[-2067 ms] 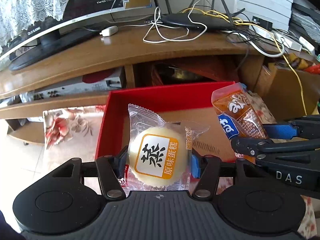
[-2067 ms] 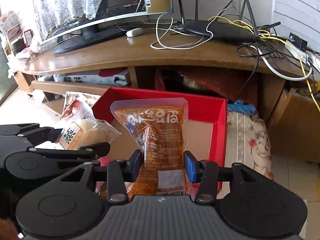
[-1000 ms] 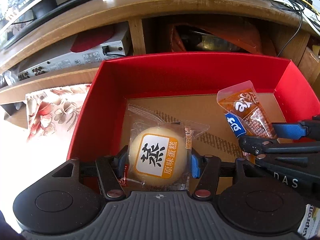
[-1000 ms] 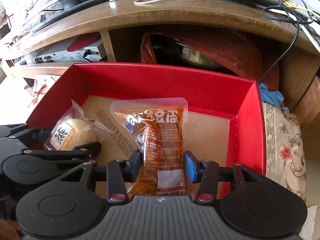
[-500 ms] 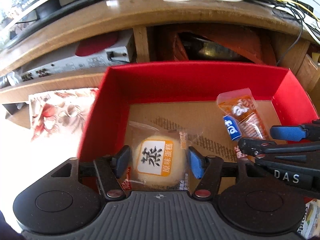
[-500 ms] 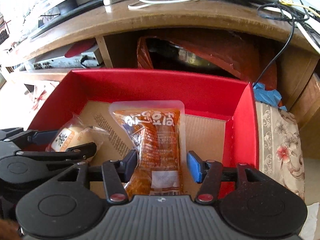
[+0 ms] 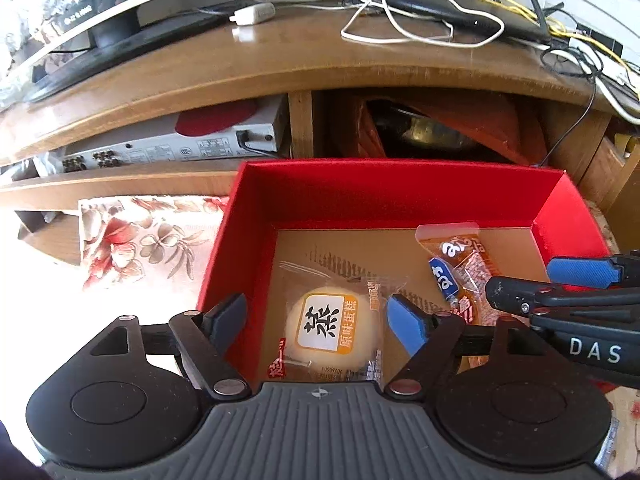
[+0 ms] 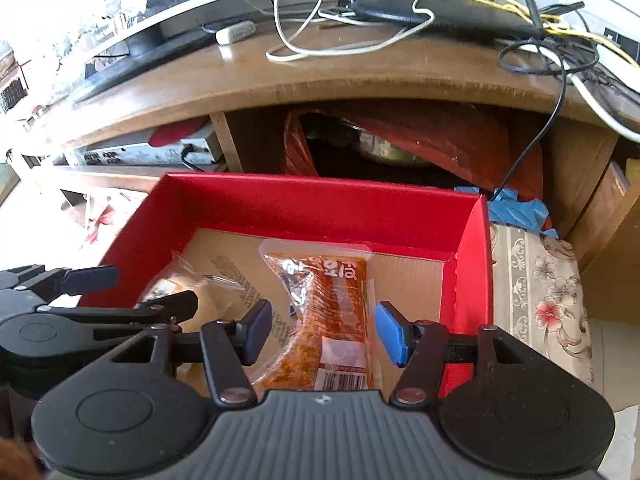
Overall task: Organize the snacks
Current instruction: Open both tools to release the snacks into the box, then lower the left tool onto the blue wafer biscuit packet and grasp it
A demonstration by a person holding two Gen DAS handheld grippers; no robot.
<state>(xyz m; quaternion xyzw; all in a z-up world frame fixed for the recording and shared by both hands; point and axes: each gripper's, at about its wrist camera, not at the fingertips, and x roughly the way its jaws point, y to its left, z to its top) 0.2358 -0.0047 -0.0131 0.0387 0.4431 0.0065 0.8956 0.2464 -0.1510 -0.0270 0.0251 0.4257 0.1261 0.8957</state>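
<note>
A red box with a brown cardboard floor stands below the desk. A wrapped round cake lies on its floor at the left; it also shows in the right wrist view. An orange snack packet lies to its right, also seen in the left wrist view. My left gripper is open above the cake, clear of it. My right gripper is open above the packet, not touching it.
A wooden desk holds a monitor, a router and tangled cables. A silver player sits on the shelf beneath. Floral cloth lies left of the box, and more cloth lies to its right.
Both grippers lowered their snacks into the red box, then opened. The cake and the packet now lie on the box floor, and both grippers have drawn up and back.
</note>
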